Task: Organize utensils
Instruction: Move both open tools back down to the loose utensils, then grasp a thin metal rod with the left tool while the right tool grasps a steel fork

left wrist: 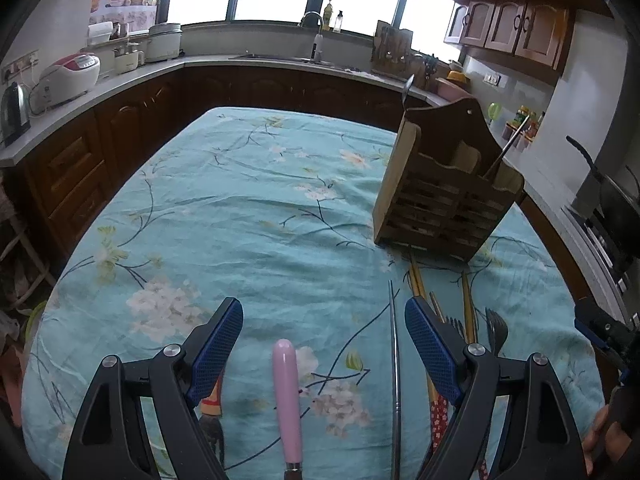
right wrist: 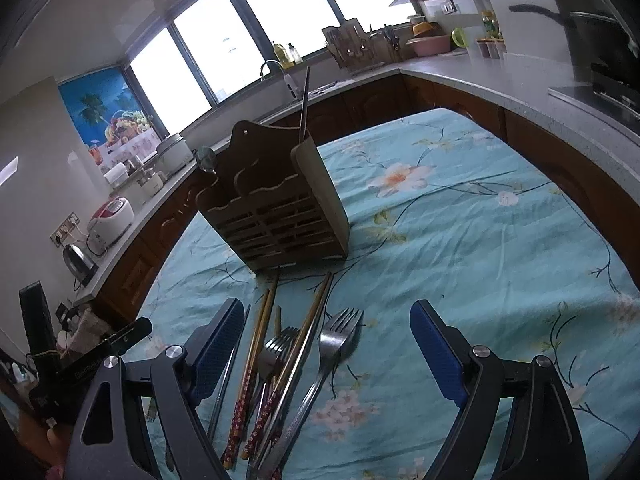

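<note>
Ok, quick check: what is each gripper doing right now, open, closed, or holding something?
Left gripper: open, holding nothing; pink-handled utensil lies between its fingers.
Right gripper: open, holding nothing, above the forks and chopsticks.

We are seeing a slatted wooden utensil holder (right wrist: 276, 208) standing upright ahead of the right gripper (right wrist: 328, 354), forks (right wrist: 340, 336) and floral-handled chopsticks (right wrist: 256, 364) lying between its fingers, and a pink-handled utensil (left wrist: 287, 396) lying between the left gripper's (left wrist: 324, 354) fingers.

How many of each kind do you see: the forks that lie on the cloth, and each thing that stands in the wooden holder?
Forks on the cloth: 2
Spoon in the holder: 1
Metal stick in the holder: 1
Total: 4
</note>
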`<action>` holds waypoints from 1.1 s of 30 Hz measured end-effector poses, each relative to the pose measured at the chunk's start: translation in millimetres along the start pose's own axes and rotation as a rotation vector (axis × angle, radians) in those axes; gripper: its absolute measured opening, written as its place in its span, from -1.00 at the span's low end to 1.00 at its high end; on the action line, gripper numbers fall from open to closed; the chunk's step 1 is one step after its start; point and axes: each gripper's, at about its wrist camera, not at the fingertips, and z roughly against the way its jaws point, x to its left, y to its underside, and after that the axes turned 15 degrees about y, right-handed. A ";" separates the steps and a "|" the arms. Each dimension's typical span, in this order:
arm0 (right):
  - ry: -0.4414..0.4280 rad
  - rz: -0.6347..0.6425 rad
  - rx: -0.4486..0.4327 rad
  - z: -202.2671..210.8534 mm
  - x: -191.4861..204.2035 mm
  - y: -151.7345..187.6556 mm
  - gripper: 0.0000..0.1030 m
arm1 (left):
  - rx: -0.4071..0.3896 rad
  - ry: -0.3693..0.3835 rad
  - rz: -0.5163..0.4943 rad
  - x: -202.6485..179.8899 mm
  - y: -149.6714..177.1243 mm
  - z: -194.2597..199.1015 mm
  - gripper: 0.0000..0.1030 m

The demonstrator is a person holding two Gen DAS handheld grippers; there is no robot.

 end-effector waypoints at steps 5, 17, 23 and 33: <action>0.014 0.019 0.043 -12.1 4.6 5.5 0.68 | 0.051 -0.009 -0.022 -5.6 0.9 -17.3 0.62; 0.080 0.085 0.148 -49.5 21.4 11.6 0.31 | 0.147 -0.039 -0.057 -9.2 -5.6 -60.0 0.59; 0.095 0.100 0.183 -66.1 23.9 12.8 0.13 | 0.186 -0.020 -0.071 -10.8 -8.5 -79.5 0.53; 0.099 0.109 0.239 -89.0 28.2 12.8 -0.17 | 0.253 -0.006 -0.117 -20.2 -17.6 -119.2 0.39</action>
